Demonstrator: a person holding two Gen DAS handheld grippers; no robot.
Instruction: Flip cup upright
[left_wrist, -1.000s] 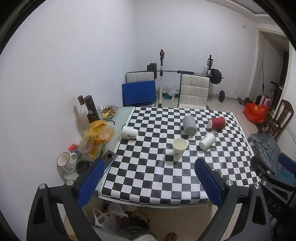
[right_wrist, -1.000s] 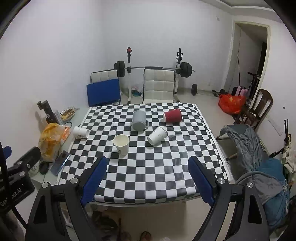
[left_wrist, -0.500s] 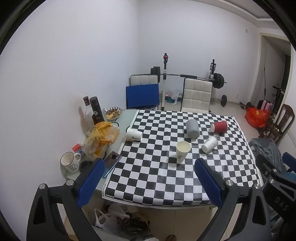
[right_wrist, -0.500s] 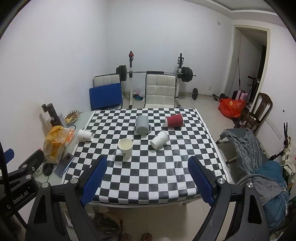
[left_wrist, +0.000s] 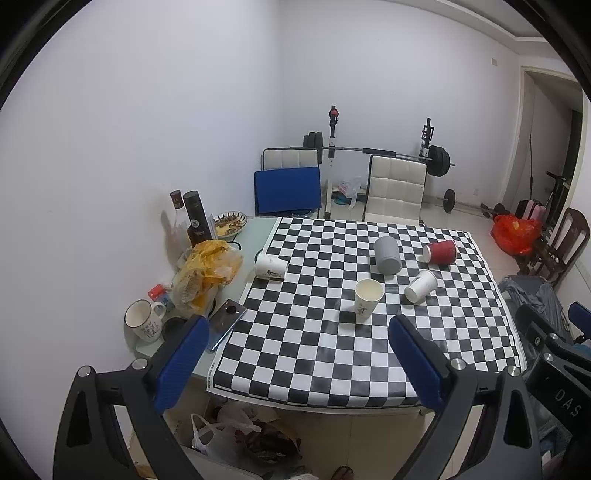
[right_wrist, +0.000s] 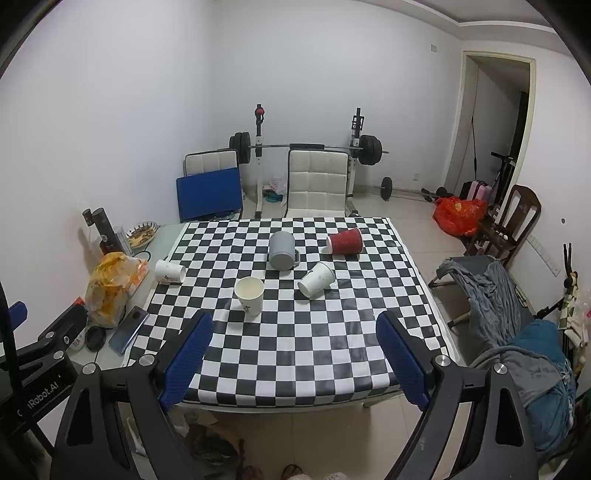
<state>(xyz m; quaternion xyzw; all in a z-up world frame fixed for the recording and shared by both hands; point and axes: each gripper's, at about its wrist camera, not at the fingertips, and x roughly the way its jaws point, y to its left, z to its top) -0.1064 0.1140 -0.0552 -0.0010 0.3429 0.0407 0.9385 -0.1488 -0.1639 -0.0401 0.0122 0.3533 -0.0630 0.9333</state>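
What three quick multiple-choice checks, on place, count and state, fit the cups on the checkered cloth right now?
1. Where is the red cup?
A. far right of the cloth
B. beside the phone
C. on a chair

2. How many white paper cups are on the table?
A. one
B. three
C. five

3. The white cup nearest the tongs is:
A. upright
B. on its side
C. upside down

Key: 1 A, it lies past the grey mug; 2 B, one stands and two lie; 3 A, its open mouth faces up.

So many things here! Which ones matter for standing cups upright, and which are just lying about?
For the job:
red cup, on its side
white cup, on its side
white cup at the cloth's edge, on its side

Lying about:
phone
snack bag
dark bottle
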